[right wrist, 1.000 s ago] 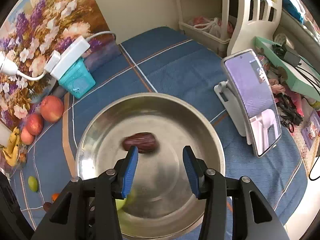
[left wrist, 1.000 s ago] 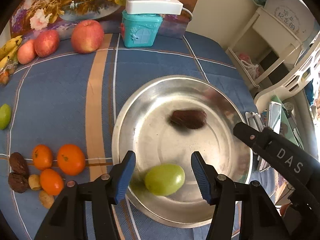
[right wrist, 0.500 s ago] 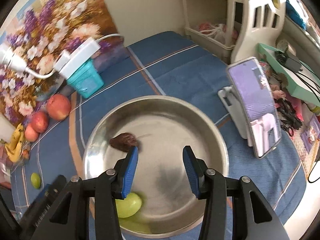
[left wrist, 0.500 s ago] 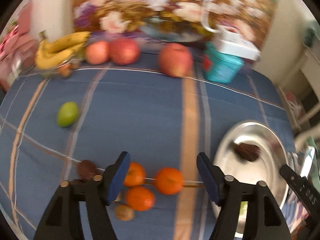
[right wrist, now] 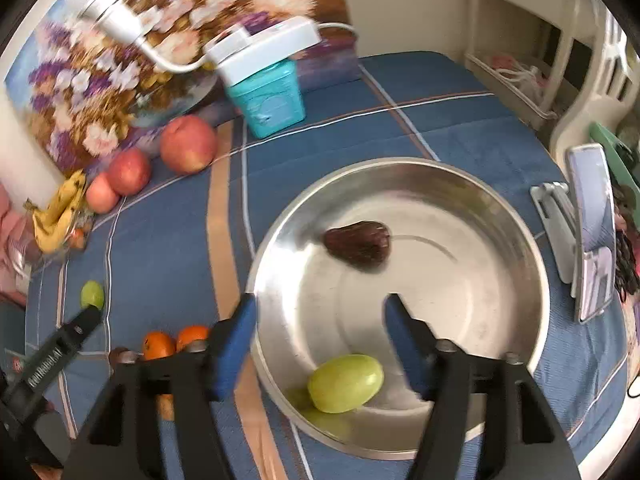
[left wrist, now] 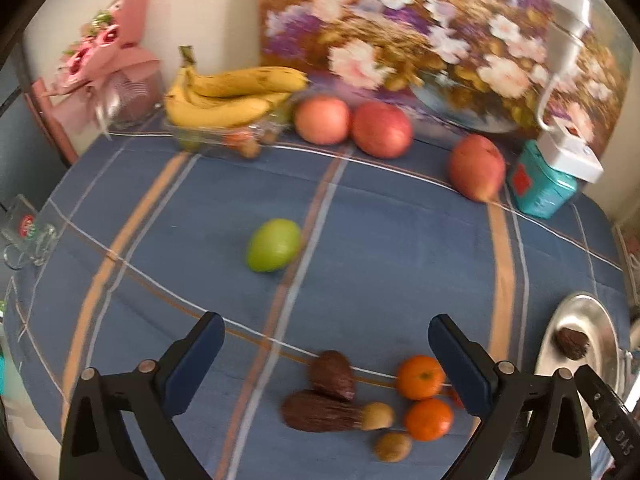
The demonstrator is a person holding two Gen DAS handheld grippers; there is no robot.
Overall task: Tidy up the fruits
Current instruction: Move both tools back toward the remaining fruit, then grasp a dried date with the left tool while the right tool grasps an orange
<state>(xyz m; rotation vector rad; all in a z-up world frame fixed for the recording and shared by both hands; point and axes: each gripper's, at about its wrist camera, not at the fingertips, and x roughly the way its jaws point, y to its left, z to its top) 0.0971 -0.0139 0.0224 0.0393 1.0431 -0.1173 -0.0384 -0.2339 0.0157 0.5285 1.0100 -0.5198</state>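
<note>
My left gripper [left wrist: 326, 344] is open and empty above the blue cloth. Between its fingers lie two brown fruits [left wrist: 320, 410], small oranges [left wrist: 420, 376] and small tan fruits [left wrist: 393, 446]. A green fruit [left wrist: 273, 245] lies farther ahead. My right gripper [right wrist: 320, 320] is open and empty over the steel bowl [right wrist: 520, 236], which holds a brown fruit [right wrist: 358, 246] and a green fruit [right wrist: 345, 383]. The bowl [left wrist: 600, 320] also shows at the right edge of the left wrist view.
Bananas [left wrist: 232, 98] and three red apples [left wrist: 382, 130] line the back edge by a flower picture. A teal box [left wrist: 542, 192] with a white power strip stands back right. A phone on a stand [right wrist: 592, 232] is right of the bowl. A glass mug [left wrist: 28, 236] sits far left.
My left gripper has swung left, away from the bowl, leaving the green fruit in it, and now faces the loose fruits. My right gripper has shifted left and its jaws have spread wider.
</note>
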